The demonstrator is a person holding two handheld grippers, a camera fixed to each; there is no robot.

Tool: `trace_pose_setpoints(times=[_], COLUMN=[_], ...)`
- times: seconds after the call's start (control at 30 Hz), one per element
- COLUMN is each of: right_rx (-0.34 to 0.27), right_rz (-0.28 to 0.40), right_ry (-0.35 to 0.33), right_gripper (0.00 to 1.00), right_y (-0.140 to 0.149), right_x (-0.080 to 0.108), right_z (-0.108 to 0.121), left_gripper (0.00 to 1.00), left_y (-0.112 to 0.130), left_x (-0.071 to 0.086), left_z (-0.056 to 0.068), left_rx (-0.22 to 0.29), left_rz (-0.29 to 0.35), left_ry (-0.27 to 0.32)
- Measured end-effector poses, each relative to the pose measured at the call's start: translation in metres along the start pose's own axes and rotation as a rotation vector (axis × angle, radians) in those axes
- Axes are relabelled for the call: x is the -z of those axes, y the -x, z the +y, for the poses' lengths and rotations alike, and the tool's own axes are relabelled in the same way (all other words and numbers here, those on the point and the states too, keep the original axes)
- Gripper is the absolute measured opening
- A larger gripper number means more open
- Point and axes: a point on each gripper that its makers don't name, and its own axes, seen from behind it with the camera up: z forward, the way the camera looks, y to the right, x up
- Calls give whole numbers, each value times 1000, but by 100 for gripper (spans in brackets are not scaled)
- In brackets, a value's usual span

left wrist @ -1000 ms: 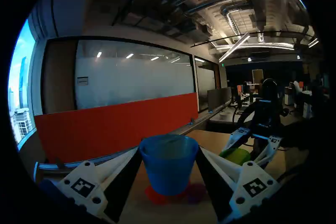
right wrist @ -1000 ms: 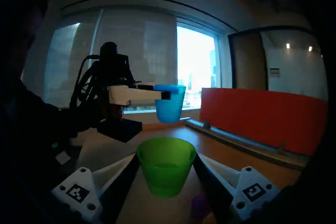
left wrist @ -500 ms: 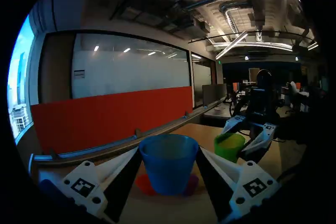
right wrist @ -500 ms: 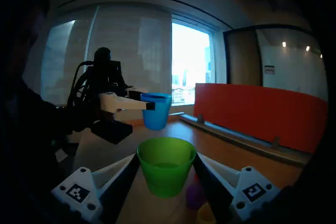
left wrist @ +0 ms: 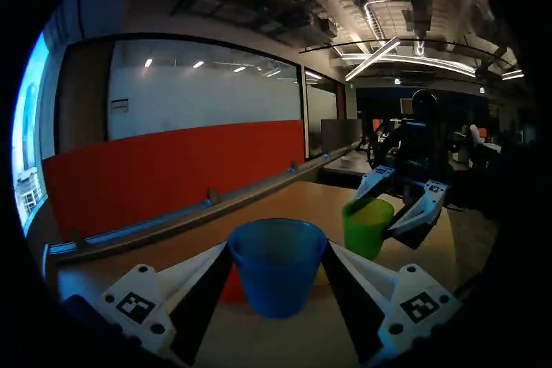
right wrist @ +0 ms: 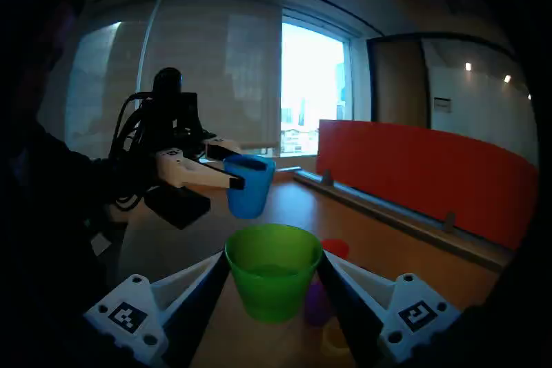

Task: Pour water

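One translucent blue cup (left wrist: 277,278) sits clamped in the left gripper (left wrist: 277,249) jaws, one green cup (right wrist: 274,288) in the right gripper (right wrist: 274,257) jaws, above the table (right wrist: 386,230).

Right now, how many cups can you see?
5. The blue cup is in the left gripper, the green cup in the right gripper; a red cup, a purple cup and a yellow cup sit on the desk, partly behind the green cup. Others may be hidden.
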Motion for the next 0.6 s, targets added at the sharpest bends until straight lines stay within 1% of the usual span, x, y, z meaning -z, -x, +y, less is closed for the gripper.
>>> trace_pose_setpoints(times=[0.07, 0.27, 0.6], right_rx=[-2, 1, -6], right_rz=[-13, -52, -129], right_ry=[-4, -18, -56], right_gripper=[91, 91, 91], right_y=[4, 19, 50], right_x=[1, 3, 3], right_z=[-1, -4, -10], left_gripper=[88, 88, 88], left_y=[9, 35, 70], left_x=[-2, -7, -16], left_z=[3, 10, 20], left_rx=[-4, -37, -38], left_rz=[-20, -78, -159], left_ry=[9, 19, 52])
